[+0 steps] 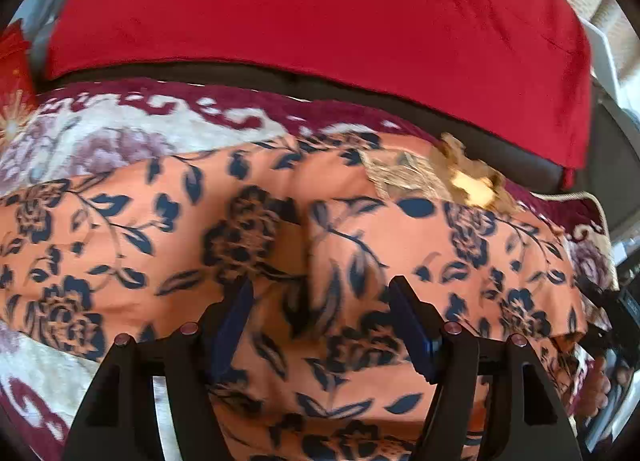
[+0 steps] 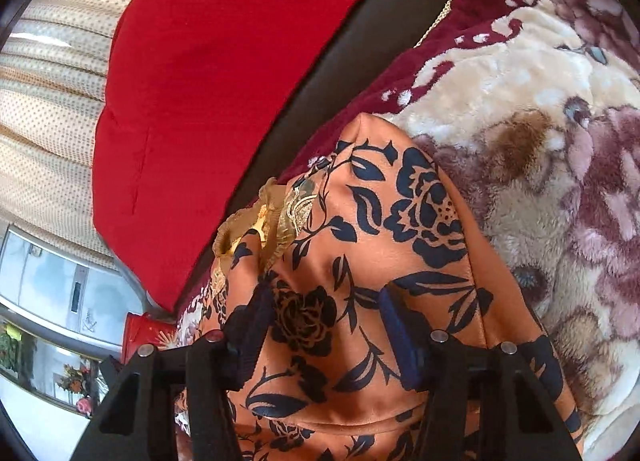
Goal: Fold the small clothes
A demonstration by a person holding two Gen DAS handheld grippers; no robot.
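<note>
An orange garment (image 1: 160,245) printed with dark blue flowers lies spread on a plush floral blanket (image 1: 120,133). Gold lace trim (image 1: 468,177) shows at its far right edge. My left gripper (image 1: 322,301) points down onto the cloth, its jaws well apart and a soft crease running up between them. In the right wrist view the same garment (image 2: 400,201) humps up toward the camera, its gold trim (image 2: 260,229) at the left. My right gripper (image 2: 326,313) sits low over it. Its jaws stand apart with printed cloth filling the gap, and no firm pinch shows.
A big red cushion (image 1: 320,21) leans against the dark sofa back (image 2: 360,61) just beyond the blanket (image 2: 540,101). A dotted cream curtain (image 2: 52,121) and glass cabinets (image 2: 48,281) stand past the sofa's end. Bare blanket lies beside the garment.
</note>
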